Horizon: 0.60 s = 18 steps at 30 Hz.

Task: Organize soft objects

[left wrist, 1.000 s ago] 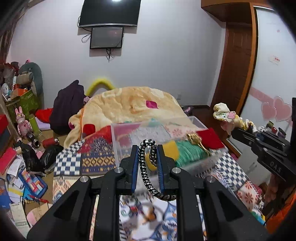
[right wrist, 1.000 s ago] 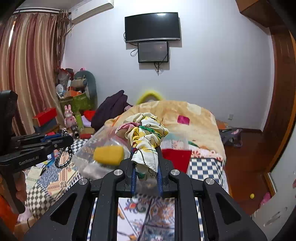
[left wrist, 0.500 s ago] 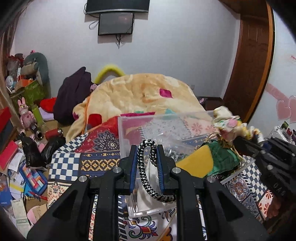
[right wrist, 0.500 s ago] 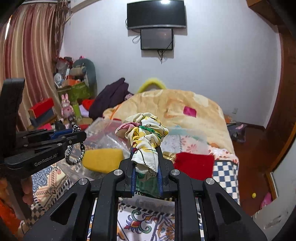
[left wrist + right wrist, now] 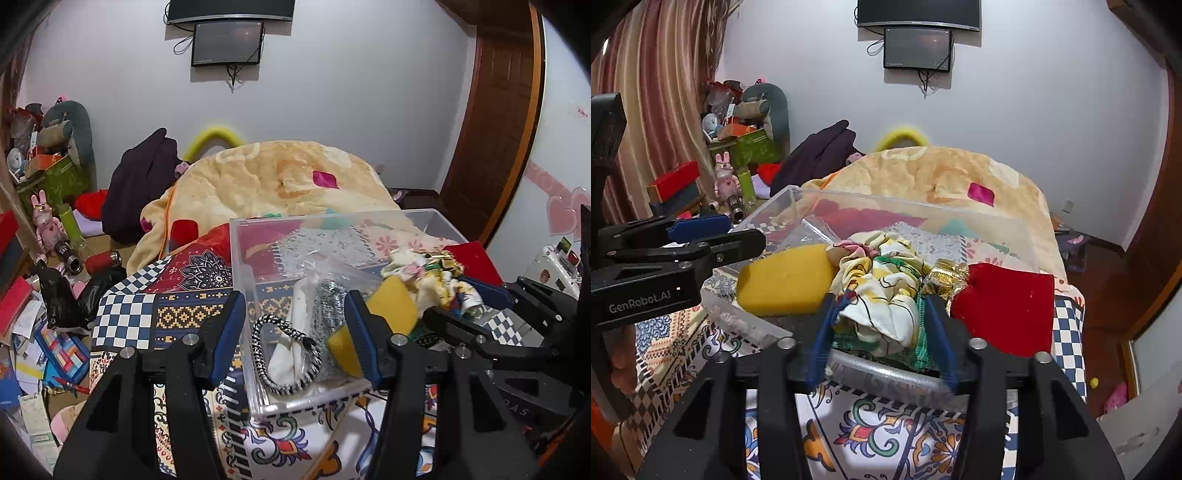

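Observation:
A clear plastic box [image 5: 332, 218] stands on the patterned bedspread. My left gripper [image 5: 295, 332] hangs over its near corner with the jaws opening. A black-and-white braided loop [image 5: 284, 354] lies loose on the box floor below them, touched by neither pad. My right gripper [image 5: 882, 332] is at the box's right side, jaws also opening. A floral fabric scrunchie [image 5: 882, 280] rests free on the pile between its fingers. A yellow sponge [image 5: 786, 280], green fabric [image 5: 923, 350], a gold trinket [image 5: 945, 273] and a red cloth [image 5: 1008, 310] lie around it.
A peach blanket [image 5: 280, 184] is heaped behind the box. A dark garment [image 5: 144, 184] and toy clutter [image 5: 48, 221] fill the left side, with papers on the floor [image 5: 26, 354]. A wooden door [image 5: 495, 122] is at the right. A hand [image 5: 622, 365] holds the left gripper [image 5: 738, 236].
Both grippers came down to the box and opened. The braided loop dropped from the left jaws into the box. The scrunchie left the right jaws and settled on the pile.

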Each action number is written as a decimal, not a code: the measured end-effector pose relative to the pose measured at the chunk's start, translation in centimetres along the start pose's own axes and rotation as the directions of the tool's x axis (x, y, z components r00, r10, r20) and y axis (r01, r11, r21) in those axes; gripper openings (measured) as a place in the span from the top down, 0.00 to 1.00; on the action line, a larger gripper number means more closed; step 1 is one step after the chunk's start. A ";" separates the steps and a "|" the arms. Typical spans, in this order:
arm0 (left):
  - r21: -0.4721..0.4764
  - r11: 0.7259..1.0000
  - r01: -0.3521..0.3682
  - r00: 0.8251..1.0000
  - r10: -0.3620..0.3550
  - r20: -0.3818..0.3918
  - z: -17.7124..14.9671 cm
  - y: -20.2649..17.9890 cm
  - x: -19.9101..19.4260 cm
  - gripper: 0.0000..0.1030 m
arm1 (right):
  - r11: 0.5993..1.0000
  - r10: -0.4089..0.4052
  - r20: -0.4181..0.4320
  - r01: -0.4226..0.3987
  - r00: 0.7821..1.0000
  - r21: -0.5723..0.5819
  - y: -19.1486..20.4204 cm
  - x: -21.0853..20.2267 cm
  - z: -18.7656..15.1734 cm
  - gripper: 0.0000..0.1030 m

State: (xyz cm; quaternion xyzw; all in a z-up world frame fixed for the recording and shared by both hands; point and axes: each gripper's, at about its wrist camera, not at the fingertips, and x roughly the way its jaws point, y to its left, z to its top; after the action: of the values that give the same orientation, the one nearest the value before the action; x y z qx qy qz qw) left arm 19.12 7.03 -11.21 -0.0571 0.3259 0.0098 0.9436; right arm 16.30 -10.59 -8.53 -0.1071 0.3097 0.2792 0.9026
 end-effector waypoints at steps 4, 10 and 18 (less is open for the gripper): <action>0.004 1.000 0.017 0.999 -0.018 0.039 0.4 -0.4 -1.9 0.46 | 1.000 0.012 0.019 -0.012 1.000 0.013 -0.2 -1.2 0.4 0.49; 0.027 0.999 0.034 0.989 -0.038 0.145 1.5 -1.6 -6.2 0.45 | 1.000 0.023 0.113 -0.024 0.993 0.013 -0.1 -4.8 1.5 0.46; 0.078 0.997 0.024 0.951 -0.047 0.307 2.6 -3.9 -12.5 0.37 | 0.999 0.012 0.279 -0.023 0.960 0.036 -0.4 -10.7 3.1 0.45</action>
State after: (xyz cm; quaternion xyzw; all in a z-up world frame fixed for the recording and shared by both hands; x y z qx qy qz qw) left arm 11.09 3.73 -1.12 -0.0261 0.1737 -0.0104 0.9844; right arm 11.12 -14.49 0.54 -0.0463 0.1857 0.2935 0.9366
